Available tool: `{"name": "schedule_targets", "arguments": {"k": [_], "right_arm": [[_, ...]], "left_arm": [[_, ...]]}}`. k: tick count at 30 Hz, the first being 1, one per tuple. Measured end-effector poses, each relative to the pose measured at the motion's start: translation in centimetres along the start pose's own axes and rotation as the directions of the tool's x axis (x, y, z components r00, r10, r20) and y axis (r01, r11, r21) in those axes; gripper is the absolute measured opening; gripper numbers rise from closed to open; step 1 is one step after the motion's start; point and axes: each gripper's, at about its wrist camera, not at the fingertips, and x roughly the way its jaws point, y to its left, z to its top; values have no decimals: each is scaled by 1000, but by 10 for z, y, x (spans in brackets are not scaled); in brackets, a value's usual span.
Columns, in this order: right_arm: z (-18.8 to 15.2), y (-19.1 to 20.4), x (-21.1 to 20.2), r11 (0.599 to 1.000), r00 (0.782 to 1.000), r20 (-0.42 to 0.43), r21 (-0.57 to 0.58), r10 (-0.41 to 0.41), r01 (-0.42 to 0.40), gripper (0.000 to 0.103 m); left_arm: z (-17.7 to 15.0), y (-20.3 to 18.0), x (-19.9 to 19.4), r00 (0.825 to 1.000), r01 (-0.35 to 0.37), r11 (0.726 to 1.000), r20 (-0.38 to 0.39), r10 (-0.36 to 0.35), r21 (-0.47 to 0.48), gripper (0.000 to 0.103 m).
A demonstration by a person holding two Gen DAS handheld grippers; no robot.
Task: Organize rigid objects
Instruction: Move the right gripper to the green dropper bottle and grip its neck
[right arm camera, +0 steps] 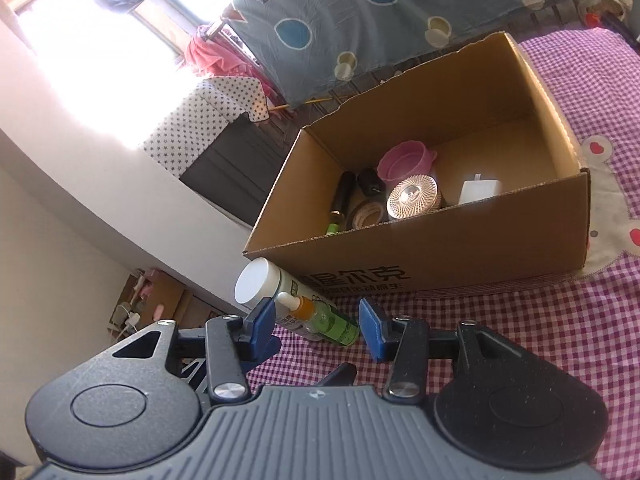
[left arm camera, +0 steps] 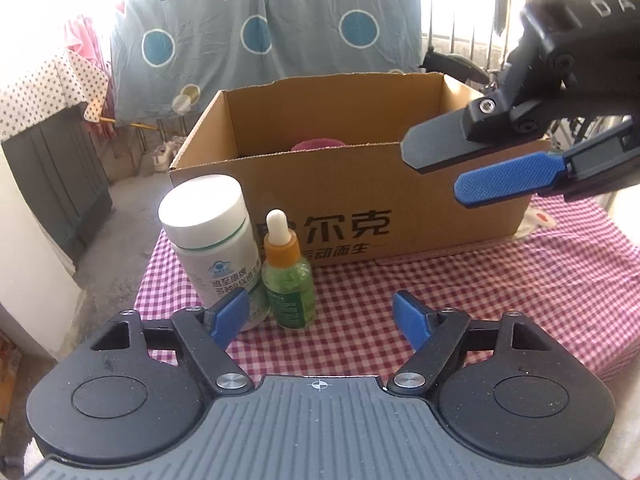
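Cardboard box (left arm camera: 360,184) printed "尔克", white labelled bottle (left arm camera: 212,236), green dropper bottle (left arm camera: 289,280)

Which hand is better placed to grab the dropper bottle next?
Left, probably. The left tongs stand open low over the table, with the dropper bottle upright just ahead, beside the white jar. The right tongs hang higher, by the box rim.

Hard daylight pours through the window (right arm camera: 92,60), blowing it out to white glare in the right wrist view. Both views are sharp at centre, with fisheye bending toward the edges. The cardboard box (right arm camera: 460,236) holds soft shadow inside.
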Motion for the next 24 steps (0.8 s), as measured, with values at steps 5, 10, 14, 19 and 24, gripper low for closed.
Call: {"name": "schedule_targets", "arguments": {"k": [5, 10, 14, 19, 24], "right_arm": [[2, 32, 32, 979, 998, -45, -200, -54, 44, 49], [1, 52, 64, 932, 988, -98, -353, -121, 79, 47], [-3, 64, 77, 892, 982, -113, -444, -149, 85, 42], [-4, 68, 91, 866, 979, -126, -493, -158, 77, 33], [-5, 61, 90, 880, 978, -127, -466, -167, 90, 24]], "left_arm": [[-6, 7, 15, 1000, -4, 1000, 10, 4, -9, 65], [-16, 12, 21, 1000, 6, 1000, 14, -6, -14, 59], [-19, 15, 30, 1000, 4, 1000, 17, -4, -24, 57], [-28, 12, 38, 1000, 6, 1000, 24, -5, -16, 54], [-28, 10, 36, 998, 56, 998, 40, -56, -4, 53]]}}
